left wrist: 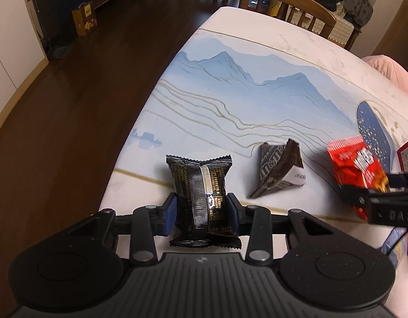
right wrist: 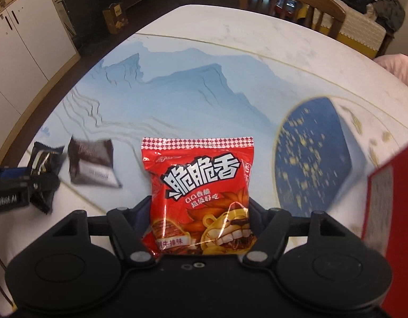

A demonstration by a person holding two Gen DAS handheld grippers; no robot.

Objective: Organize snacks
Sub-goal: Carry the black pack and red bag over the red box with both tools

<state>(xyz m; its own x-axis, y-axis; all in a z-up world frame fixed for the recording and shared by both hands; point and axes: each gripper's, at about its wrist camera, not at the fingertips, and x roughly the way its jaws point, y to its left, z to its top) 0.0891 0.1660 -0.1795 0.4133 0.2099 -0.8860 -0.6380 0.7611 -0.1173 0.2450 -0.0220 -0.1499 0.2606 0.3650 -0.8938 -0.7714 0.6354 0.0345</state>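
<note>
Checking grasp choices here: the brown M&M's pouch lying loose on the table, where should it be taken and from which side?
Grip the M&M's pouch by its raised crimped peak, coming from above, fingers either side of the ridge. It sits like a puffed pyramid on the table, so the flat base offers little to pinch.

Black left gripper (left wrist: 201,212), blue pads (left wrist: 170,212), silver pivot screws.

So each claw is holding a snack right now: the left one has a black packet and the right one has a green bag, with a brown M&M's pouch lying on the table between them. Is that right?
Almost. The bag in the right gripper is red, not green: the right wrist view shows a red snack bag with a cartoon lion. The left gripper does hold the black packet, and the M&M's pouch lies on the table.
</note>
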